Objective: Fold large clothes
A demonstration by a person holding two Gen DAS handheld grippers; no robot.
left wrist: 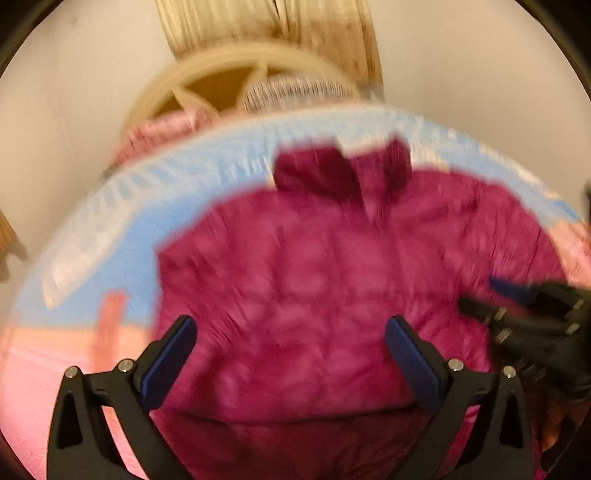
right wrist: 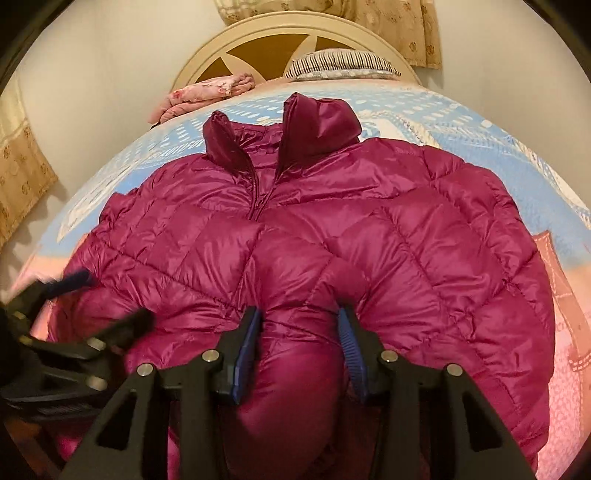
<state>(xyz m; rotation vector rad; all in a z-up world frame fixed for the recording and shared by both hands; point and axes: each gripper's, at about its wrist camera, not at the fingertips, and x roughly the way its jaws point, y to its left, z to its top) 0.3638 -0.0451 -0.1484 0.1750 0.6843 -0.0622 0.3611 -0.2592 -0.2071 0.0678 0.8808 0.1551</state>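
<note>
A magenta quilted puffer jacket (right wrist: 406,221) lies front up on the bed, collar toward the headboard and the zip open at the neck. My right gripper (right wrist: 298,312) is at the jacket's near hem, and a puffed fold of the jacket fills the gap between its blue pads, which press into it. In the blurred left wrist view my left gripper (left wrist: 290,321) stands wide open above the jacket (left wrist: 314,258) with nothing between its fingers. The right gripper (left wrist: 487,295) shows at that view's right edge, and the left gripper (right wrist: 110,297) at the right wrist view's left edge.
The bed cover (right wrist: 424,110) is blue with white dots toward the head and pink toward the foot. A cream headboard (right wrist: 266,40), a striped pillow (right wrist: 340,62) and a folded pink floral cloth (right wrist: 207,90) are at the far end. Patterned curtains (right wrist: 388,26) hang behind.
</note>
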